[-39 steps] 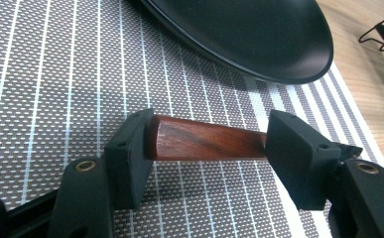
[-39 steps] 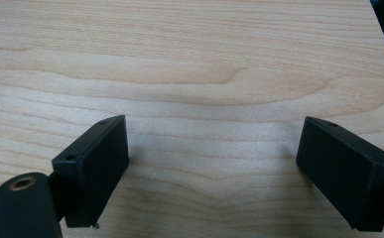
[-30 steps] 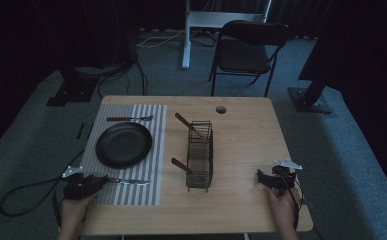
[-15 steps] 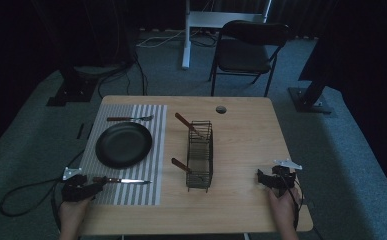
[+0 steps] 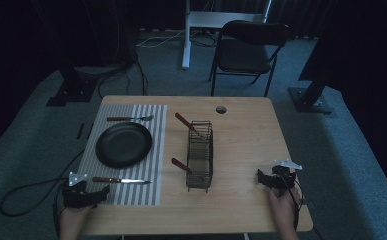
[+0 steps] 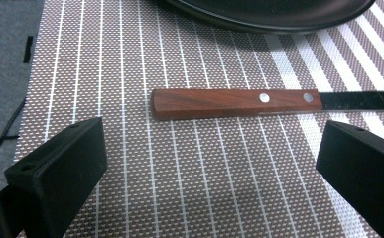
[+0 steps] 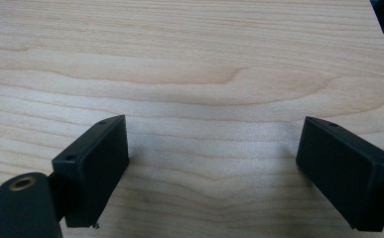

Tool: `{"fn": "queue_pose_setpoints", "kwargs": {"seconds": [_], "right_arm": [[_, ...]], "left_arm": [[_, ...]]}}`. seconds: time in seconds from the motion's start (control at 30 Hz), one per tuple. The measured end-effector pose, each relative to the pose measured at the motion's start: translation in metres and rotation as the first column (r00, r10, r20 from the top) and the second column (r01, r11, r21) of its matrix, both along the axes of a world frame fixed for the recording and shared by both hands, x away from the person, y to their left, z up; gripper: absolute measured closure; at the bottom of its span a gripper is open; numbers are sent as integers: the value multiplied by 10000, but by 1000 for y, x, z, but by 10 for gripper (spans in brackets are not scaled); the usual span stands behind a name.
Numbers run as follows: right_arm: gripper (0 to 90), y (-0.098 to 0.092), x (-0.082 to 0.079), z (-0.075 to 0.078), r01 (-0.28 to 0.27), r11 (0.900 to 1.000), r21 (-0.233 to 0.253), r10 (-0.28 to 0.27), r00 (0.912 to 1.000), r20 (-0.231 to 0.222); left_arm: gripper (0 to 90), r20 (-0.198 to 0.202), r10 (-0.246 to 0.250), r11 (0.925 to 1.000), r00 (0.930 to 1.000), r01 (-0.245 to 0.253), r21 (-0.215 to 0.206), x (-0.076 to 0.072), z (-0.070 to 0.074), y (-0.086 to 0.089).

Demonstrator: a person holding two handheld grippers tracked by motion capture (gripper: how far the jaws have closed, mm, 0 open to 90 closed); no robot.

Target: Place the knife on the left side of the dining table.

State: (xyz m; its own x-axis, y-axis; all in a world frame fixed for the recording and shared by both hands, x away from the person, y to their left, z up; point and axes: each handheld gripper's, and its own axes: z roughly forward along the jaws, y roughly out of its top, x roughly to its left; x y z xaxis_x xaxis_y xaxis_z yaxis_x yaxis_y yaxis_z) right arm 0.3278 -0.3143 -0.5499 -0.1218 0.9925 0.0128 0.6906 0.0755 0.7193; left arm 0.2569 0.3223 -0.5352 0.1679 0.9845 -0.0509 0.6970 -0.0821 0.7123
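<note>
Where carpet surrounds it, the wooden table (image 5: pixel 246 145) bears a striped placemat (image 5: pixel 131 192).

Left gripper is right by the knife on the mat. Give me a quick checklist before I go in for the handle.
1. Left gripper open: ok, jaws wide apart.
2. Knife lying flat on the placemat: ok.
3. Handle between the jaws: not ok, it lies beyond the tips.
4. Plate apart from the handle: ok.
5. Right gripper empty and out of the way: ok, open over bare table.
6. Rack slot free for the knife: cannot tell.
</note>
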Motion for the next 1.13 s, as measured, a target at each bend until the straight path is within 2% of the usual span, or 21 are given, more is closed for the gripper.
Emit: {"fn": "queue_pose_setpoints", "kwargs": {"seconds": [0.07,0.17,0.2,0.37,0.53,0.7,0.87,1.13], "right_arm": [[120,0,0,0,2,10000,3,-2,10000,-1],[120,0,0,0,3,10000,3,-3,10000,-2],[120,0,0,0,3,10000,3,-3,10000,-1],[120,0,0,0,-2,10000,-1,2,10000,0],[120,0,0,0,-2,10000,-1,2,10000,1],[120,0,0,0,0,10000,-1,0,10000,1],[120,0,0,0,3,10000,3,-3,10000,-1],[120,0,0,0,-1,10000,0,1,10000,0]], "left_arm": [[3,35,74,9993,10000,-75,361,-3,-3,-3],[4,4,183,9992,9998,-183,355,-6,-4,-4],[4,-60,231,9995,9997,-230,209,-8,-5,-3],[4,2,664,9974,9978,-664,269,-15,-6,-1],[4,361,1024,9945,9941,-1031,185,-20,-6,2],[4,417,1317,9901,9904,-1335,438,-22,-7,2],[4,299,1344,9896,9905,-1357,486,-24,-11,1],[4,341,1469,9879,9886,-1483,455,-24,-11,3]]}}
